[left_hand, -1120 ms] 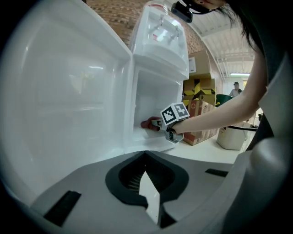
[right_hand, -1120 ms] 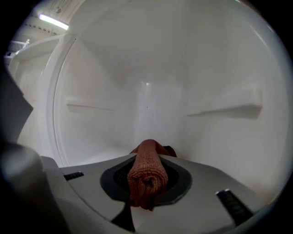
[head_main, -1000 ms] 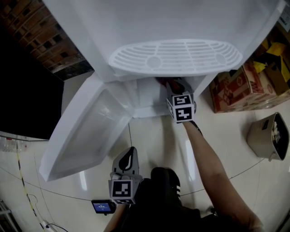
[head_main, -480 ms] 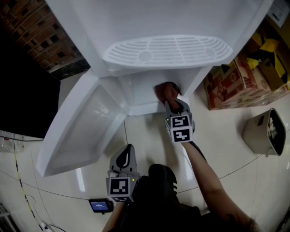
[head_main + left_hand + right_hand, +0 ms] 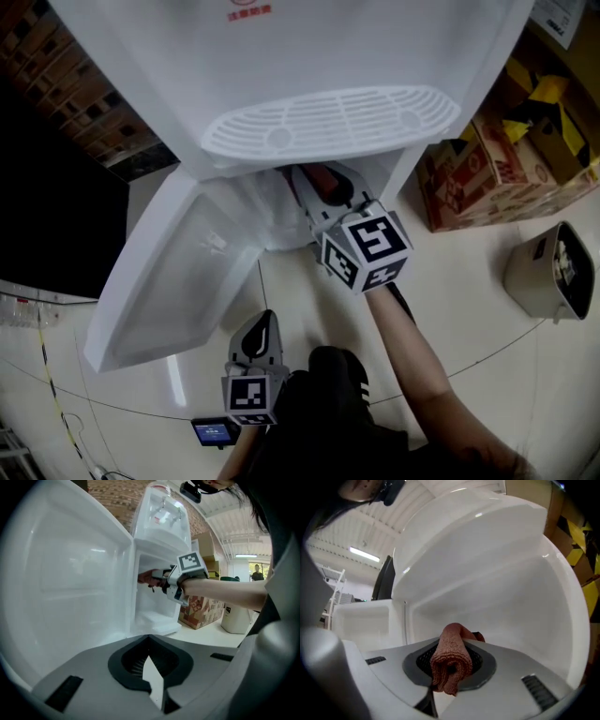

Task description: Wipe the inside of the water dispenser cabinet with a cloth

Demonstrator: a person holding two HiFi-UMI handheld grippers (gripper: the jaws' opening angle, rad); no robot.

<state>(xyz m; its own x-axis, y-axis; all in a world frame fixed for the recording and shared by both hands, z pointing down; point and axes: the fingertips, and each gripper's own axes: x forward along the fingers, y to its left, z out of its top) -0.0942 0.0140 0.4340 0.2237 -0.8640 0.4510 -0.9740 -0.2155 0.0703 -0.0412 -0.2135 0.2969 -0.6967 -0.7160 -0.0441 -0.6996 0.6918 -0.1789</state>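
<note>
The nearest risk is the open door (image 5: 178,281). It swings out just beside the idle left claw (image 5: 263,328), and a careless knee or elbow could knock it against the working arm. Further in, the cloth (image 5: 450,660) is the weak point. It is held as a rolled bunch, with only a short lump sticking out past the right claw (image 5: 314,183), so a hard drag along the plastic could pull it free. Pressing at a slant could also let the bare tips scrape the cabinet wall (image 5: 501,597) instead of the fabric. Above, the grille tray (image 5: 328,122) overhangs the wrist, and lifting out too steeply would likely bump the marker cube on it.

The left claw hangs low near the person's body, with its tips pressed together on nothing and touching nothing. The right claw pinches the reddish cloth firmly, the jaws parted only by the thickness of the roll. It reaches into the mouth of the cabinet (image 5: 272,211) under the tray. The cloth faces the white inner wall, but no view shows whether it touches.
</note>
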